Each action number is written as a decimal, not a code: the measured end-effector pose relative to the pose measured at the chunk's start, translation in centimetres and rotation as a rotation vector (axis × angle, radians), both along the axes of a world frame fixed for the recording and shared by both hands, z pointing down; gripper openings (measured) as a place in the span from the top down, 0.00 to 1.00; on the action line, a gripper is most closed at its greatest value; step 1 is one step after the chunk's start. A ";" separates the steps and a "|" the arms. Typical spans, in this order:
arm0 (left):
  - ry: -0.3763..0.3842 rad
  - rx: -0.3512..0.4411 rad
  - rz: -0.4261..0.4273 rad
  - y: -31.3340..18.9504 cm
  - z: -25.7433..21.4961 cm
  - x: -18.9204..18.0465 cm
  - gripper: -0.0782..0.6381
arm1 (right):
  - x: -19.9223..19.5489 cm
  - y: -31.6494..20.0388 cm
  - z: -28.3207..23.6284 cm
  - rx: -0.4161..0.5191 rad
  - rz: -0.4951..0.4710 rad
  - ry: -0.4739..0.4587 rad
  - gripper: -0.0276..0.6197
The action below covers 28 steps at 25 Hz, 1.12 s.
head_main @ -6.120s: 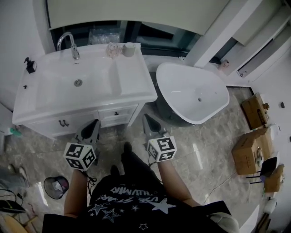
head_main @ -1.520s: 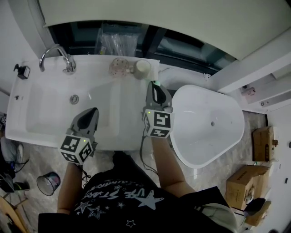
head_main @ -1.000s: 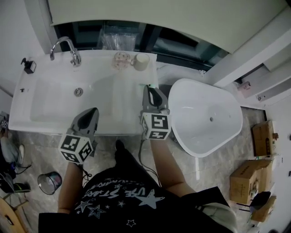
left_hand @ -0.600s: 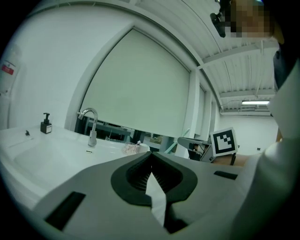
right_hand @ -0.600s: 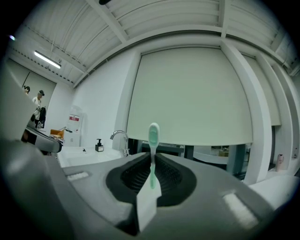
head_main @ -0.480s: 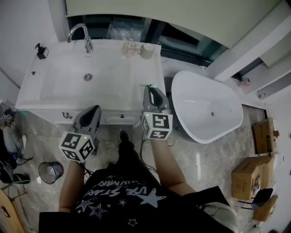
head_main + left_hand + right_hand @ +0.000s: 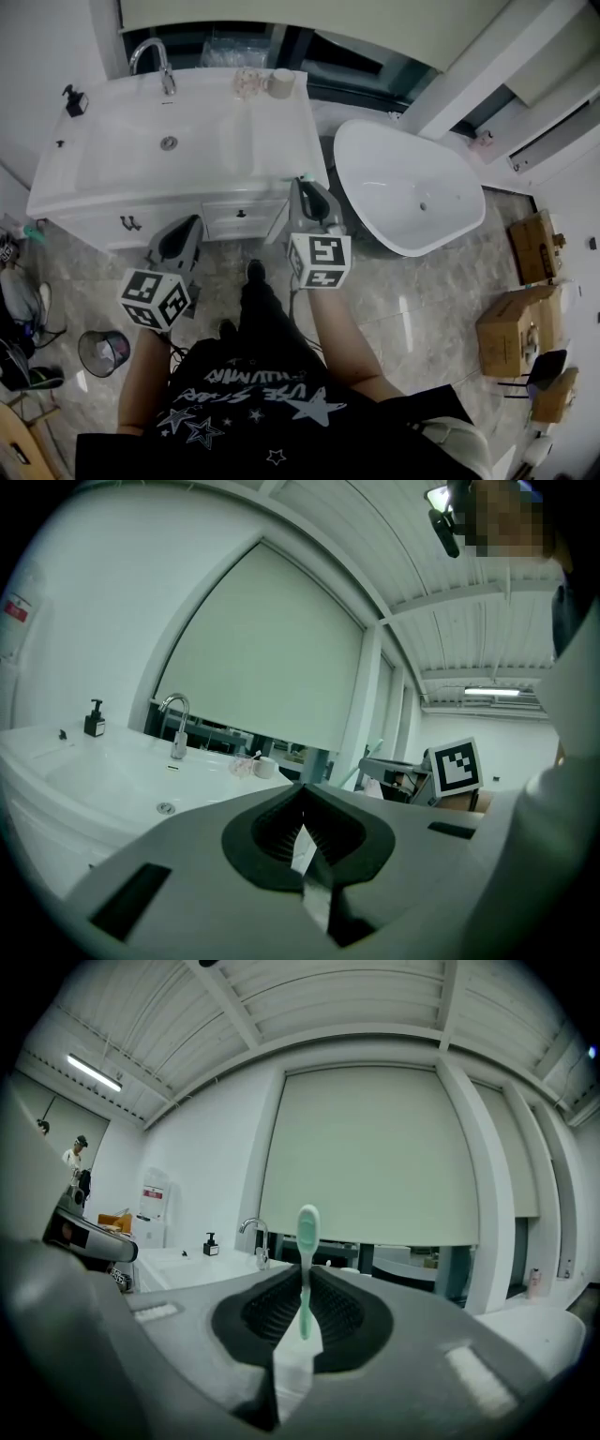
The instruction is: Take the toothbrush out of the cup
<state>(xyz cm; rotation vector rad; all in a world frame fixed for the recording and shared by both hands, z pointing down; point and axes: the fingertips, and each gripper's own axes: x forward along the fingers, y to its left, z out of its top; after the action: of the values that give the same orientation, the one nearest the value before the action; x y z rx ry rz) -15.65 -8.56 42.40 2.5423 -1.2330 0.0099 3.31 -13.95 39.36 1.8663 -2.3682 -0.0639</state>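
Note:
A mint-green toothbrush (image 7: 306, 1258) stands upright between the pads of my right gripper (image 7: 305, 1277), which is shut on its handle with the head sticking up past the fingertips. From the head view, my right gripper (image 7: 302, 185) hovers at the vanity's front right corner, a green bit of toothbrush (image 7: 293, 177) at its tip. The white cup (image 7: 280, 83) and a clear glass (image 7: 247, 82) stand at the back of the vanity top, far from both grippers. My left gripper (image 7: 190, 225) is shut and empty, in front of the vanity drawers.
The white vanity (image 7: 234, 141) carries a faucet (image 7: 155, 61) and a black soap dispenser (image 7: 73, 98). A white bathtub (image 7: 403, 187) sits to the right. A bin (image 7: 103, 353) stands on the floor at left, cardboard boxes (image 7: 511, 323) at right.
The person has stepped back from the vanity; both grippers have drawn away from the basin top towards its front edge. The right gripper keeps its hold on the toothbrush.

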 end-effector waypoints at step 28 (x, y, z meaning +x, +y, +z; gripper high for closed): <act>-0.029 -0.004 -0.036 8.8 -0.3 7.1 0.88 | 6.3 10.6 0.5 -0.022 -0.071 -0.031 0.91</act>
<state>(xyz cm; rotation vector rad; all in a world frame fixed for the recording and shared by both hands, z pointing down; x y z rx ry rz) -8.60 0.21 42.14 2.5246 -1.2876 0.0408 9.59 -3.36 39.87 1.7870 -2.4452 -0.0158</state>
